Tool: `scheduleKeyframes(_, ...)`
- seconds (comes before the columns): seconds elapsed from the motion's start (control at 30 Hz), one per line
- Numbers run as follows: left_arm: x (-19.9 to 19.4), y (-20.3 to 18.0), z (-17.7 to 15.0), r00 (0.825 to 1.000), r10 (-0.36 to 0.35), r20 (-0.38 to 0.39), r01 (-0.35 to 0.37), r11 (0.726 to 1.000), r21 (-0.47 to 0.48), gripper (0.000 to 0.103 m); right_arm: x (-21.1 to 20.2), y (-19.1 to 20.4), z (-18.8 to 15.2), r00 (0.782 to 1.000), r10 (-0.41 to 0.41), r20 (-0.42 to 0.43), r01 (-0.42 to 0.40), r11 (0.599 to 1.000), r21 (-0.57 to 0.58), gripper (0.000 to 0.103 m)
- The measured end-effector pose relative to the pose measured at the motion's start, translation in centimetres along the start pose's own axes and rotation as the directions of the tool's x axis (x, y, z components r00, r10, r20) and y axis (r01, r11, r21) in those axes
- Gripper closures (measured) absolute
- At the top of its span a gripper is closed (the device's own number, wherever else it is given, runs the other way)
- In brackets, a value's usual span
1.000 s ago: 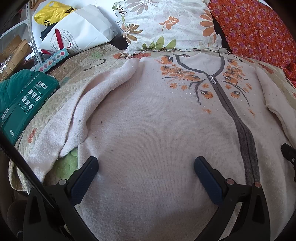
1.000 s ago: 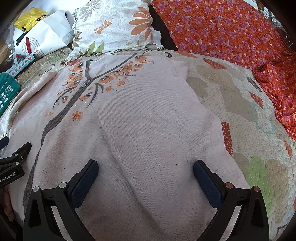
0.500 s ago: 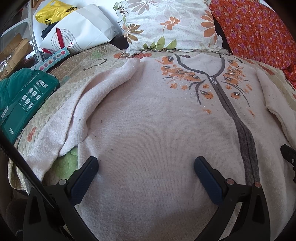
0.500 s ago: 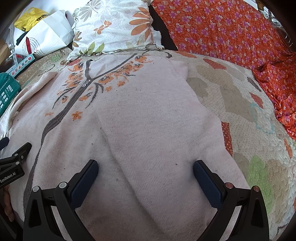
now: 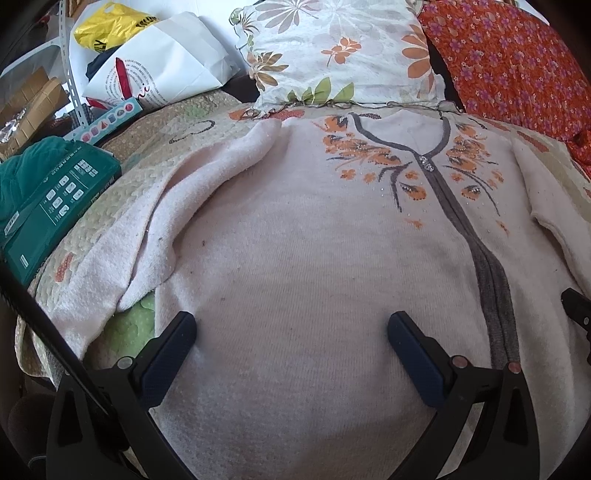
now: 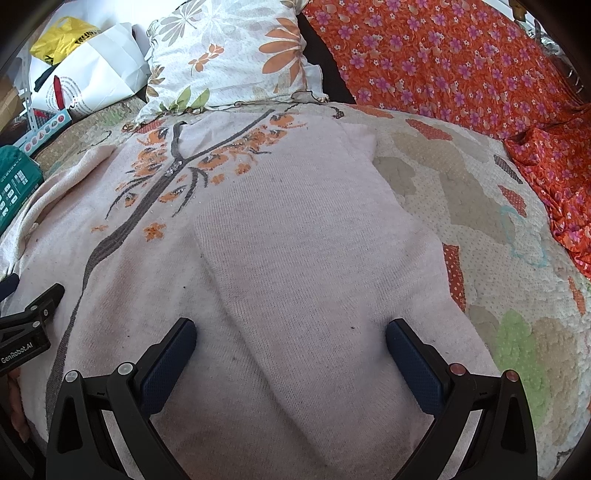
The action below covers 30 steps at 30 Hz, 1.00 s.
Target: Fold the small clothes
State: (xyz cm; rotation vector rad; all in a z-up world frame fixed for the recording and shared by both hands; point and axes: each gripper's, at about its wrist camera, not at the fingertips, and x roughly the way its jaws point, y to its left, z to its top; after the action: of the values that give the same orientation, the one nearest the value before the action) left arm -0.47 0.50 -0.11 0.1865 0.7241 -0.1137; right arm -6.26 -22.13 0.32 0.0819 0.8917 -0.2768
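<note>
A pale pink knitted cardigan [image 5: 295, 240] with orange flower embroidery and a grey button band lies face up on the quilted bed. Its left sleeve [image 5: 155, 229] is bunched beside the body. The right sleeve [image 6: 306, 266] is folded over the front. My left gripper [image 5: 291, 332] hovers open over the lower left part of the cardigan, nothing between its fingers. My right gripper [image 6: 290, 339] stands open over the folded right sleeve, also holding nothing. The left gripper's side [image 6: 26, 332] shows at the left edge of the right wrist view.
A floral pillow [image 5: 332, 55] lies behind the collar. An orange flowered cloth [image 6: 461, 74] covers the right side of the bed. A green box [image 5: 55, 199], a white paper bag [image 5: 155, 66] and a yellow bag [image 5: 107, 29] sit at the left. The quilt [image 6: 480, 221] is bare to the right.
</note>
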Motion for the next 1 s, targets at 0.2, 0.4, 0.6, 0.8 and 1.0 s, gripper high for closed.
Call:
scheduleKeyframes(0.2,-0.1,-0.1,1.2,0.994,-0.014,-0.104,0.026,0.994,0.111,0.000,-0.1,0.0,0.1,0.999,0.045,0.003,-0.045,0.998,0.038,0.000)
scheduleKeyframes(0.4,-3.0,6.1,4.7,0.982,-0.156,-0.109,0.152,0.987,-0.046,0.009,-0.1,0.1,0.0,0.997,0.075,0.000,-0.075,0.995,0.065,0.000)
scheduleKeyframes(0.6,-0.3,13.7,7.2,0.985,-0.015,-0.172,0.000,0.996,-0.087,0.009,-0.1,0.1,0.0,0.998,0.066,0.001,-0.066,0.996,0.059,0.000)
scheduleKeyframes(0.8,6.4,18.2,6.5,0.916,-0.150,-0.372,0.080,0.977,-0.197,0.078,-0.1,0.1,0.0,0.998,0.066,-0.001,-0.066,0.996,0.058,0.000)
scheduleKeyframes(1.0,5.2,21.5,8.9,0.956,-0.009,-0.293,-0.065,0.969,-0.240,0.097,-0.1,0.1,0.0,0.998,0.064,-0.003,-0.064,0.996,0.057,0.000)
